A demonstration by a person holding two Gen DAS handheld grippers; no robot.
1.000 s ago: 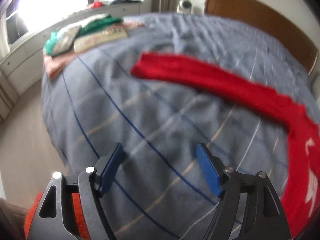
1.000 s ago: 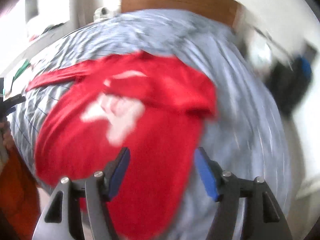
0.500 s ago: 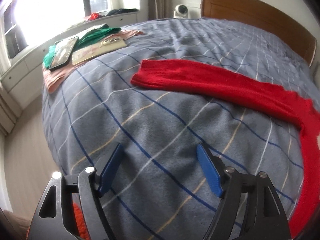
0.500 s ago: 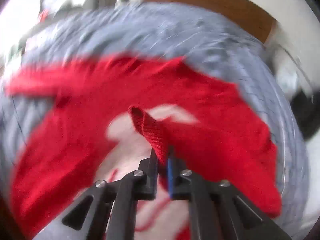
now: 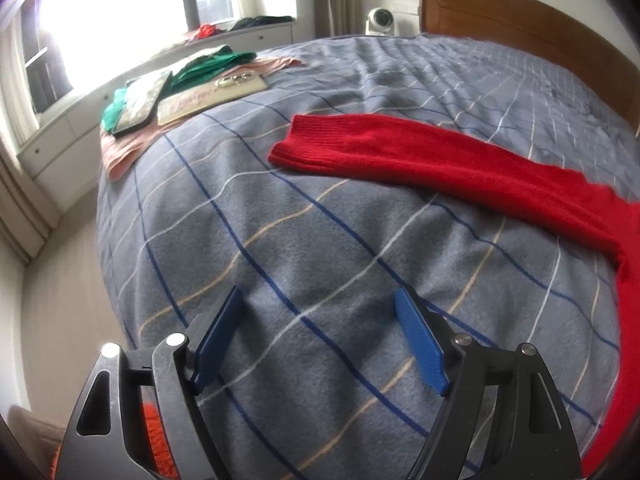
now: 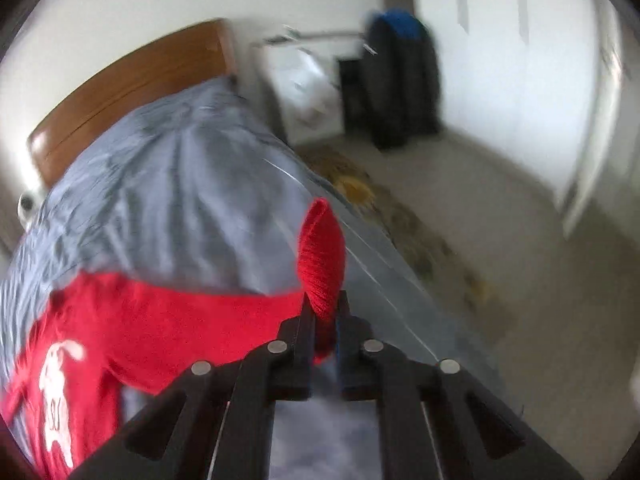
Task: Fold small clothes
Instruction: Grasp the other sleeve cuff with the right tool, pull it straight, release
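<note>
My right claw (image 6: 323, 312) is clamped on the ribbed cuff of the red knitted sweater (image 6: 152, 328), the cuff standing up out of the closed jaws while the sleeve trails left to the body with its white printed figure (image 6: 56, 392). My left claw (image 5: 320, 320) gapes wide with nothing between its blue pads (image 5: 420, 340), hanging just above the grey-blue checked blanket on the bed (image 5: 280, 240). Beyond it the sweater's other sleeve lies flat across the blanket, with bare blanket between it and the claw. Further left, at the bed's edge, sits a pile of green and pink folded clothes (image 5: 200, 72) with a dark phone (image 5: 140, 102) and a cream flat box (image 5: 208, 96) on top. The wooden headboard (image 5: 520, 20) closes the far end; a small white camera (image 5: 382, 20) stands beside it.
</note>
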